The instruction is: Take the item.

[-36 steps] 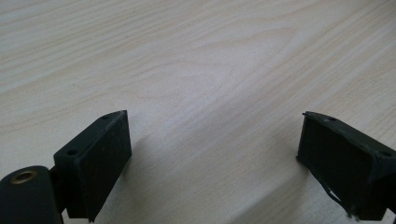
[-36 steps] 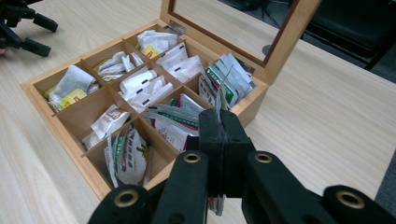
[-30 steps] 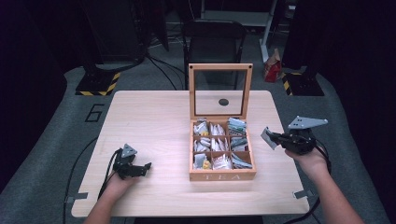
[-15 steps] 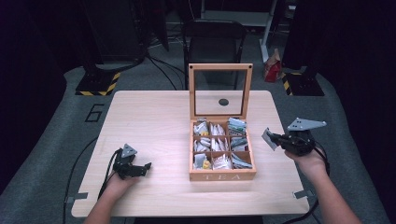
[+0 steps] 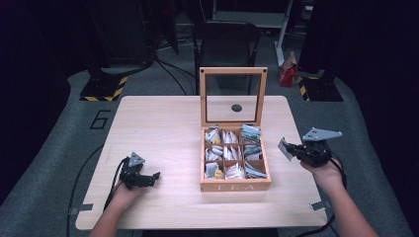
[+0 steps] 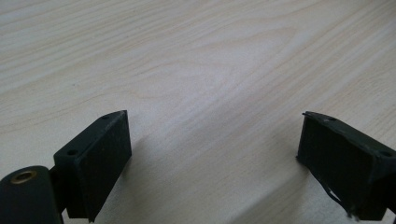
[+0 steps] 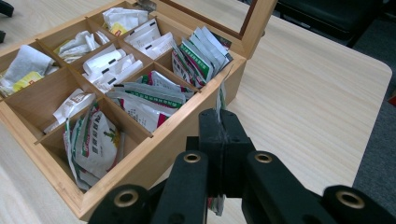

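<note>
Right gripper (image 7: 219, 135) pinches a tea sachet (image 7: 220, 100) edge-on, lower centre: light, floppy, tearable; left gripper (image 6: 212, 154) agape, empty.

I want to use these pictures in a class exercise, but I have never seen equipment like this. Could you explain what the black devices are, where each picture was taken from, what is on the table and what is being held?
A person sits at a wooden table and holds a hand-operated two-jaw gripper in each hand. No robot arm is involved. The high view looks down from above the person's side. The other two views come from cameras riding on each gripper.

On the table stands a wooden tea box with its glass lid raised upright; its nine compartments hold tea packets.

The left gripper is open, with bare tabletop between its jaws. The right gripper, beside the box, is shut on a thin packet.
</note>
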Available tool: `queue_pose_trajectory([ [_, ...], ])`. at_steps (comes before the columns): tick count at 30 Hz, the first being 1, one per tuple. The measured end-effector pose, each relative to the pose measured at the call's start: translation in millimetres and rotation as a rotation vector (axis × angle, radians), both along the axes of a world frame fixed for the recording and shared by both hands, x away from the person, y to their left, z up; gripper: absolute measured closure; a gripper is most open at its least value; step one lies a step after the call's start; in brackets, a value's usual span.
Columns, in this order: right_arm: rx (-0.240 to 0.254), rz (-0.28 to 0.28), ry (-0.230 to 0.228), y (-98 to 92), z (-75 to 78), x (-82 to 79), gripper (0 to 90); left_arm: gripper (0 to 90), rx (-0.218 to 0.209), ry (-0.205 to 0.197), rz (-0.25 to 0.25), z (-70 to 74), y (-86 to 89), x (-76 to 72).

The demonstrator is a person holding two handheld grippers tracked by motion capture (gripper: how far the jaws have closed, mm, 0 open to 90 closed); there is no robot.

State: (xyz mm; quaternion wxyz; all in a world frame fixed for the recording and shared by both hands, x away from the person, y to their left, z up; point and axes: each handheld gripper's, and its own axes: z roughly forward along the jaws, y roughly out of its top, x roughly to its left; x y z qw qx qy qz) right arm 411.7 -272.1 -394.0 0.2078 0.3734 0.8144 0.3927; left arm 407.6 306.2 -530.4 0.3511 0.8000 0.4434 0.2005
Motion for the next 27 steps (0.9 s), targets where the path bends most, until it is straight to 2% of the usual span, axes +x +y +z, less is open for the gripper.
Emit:
queue_pose_trajectory([
  [10,-0.011,-0.008,-0.004,-0.9,-8.1,3.0,89.6,9.3,0.0,0.0,0.0,0.0,0.0,0.0],
  [15,-0.006,-0.033,-0.001,-1.8,-15.6,4.7,89.6,9.3,0.001,0.001,0.0,0.1,0.1,0.0],
  [27,-0.013,-0.053,-0.006,-2.0,-27.6,6.4,89.6,9.3,0.0,0.001,0.0,0.0,0.0,-0.1],
])
